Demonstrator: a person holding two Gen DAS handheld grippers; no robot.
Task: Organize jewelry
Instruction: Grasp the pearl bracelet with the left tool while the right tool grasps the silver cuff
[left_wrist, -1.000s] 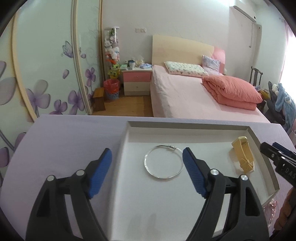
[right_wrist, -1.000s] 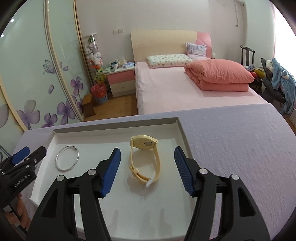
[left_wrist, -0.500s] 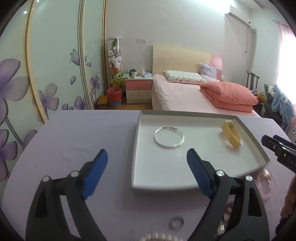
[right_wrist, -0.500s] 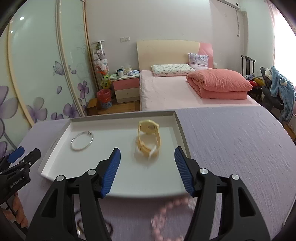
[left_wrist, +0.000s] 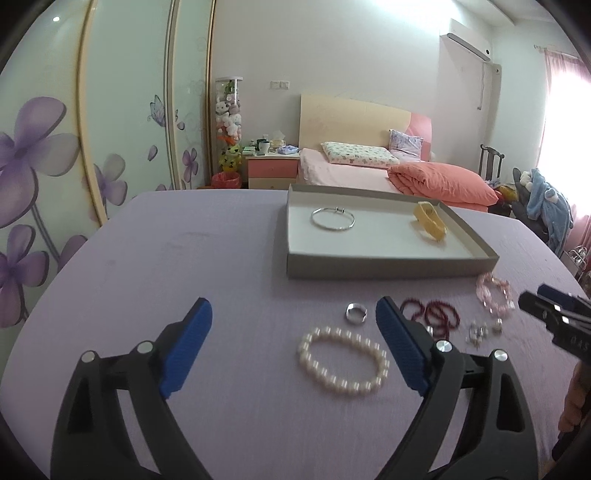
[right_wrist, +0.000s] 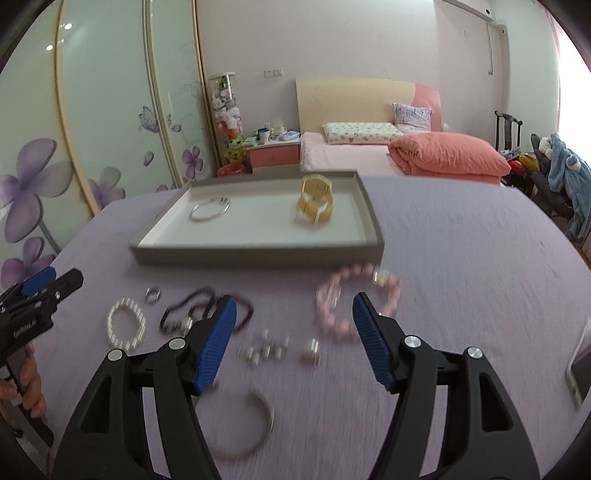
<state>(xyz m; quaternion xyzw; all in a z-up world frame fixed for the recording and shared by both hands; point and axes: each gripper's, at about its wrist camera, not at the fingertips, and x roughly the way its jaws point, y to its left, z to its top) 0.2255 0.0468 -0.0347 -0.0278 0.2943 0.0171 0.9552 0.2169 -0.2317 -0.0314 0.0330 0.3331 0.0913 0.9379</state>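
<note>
A grey tray (left_wrist: 388, 266) (right_wrist: 258, 254) holds a silver bangle (left_wrist: 332, 219) (right_wrist: 209, 209) and a yellow watch (left_wrist: 430, 222) (right_wrist: 316, 204). On the purple cloth in front of it lie a pearl bracelet (left_wrist: 343, 366) (right_wrist: 125, 328), a silver ring (left_wrist: 355, 313) (right_wrist: 152, 294), dark red beads (left_wrist: 430, 314) (right_wrist: 207, 306), a pink bead bracelet (left_wrist: 495, 294) (right_wrist: 354, 299), small earrings (right_wrist: 266, 349) and an open silver cuff (right_wrist: 251, 424). My left gripper (left_wrist: 293, 347) is open above the pearl bracelet. My right gripper (right_wrist: 291, 339) is open above the earrings.
A phone (right_wrist: 580, 365) lies at the right edge of the table. A bed (left_wrist: 388, 173), a nightstand (left_wrist: 271, 168) and sliding wardrobe doors (left_wrist: 74, 147) stand behind the table.
Both grippers have drawn back from over the tray toward the near side of the table. The loose jewelry in front of the tray has come into view. Both stay open.
</note>
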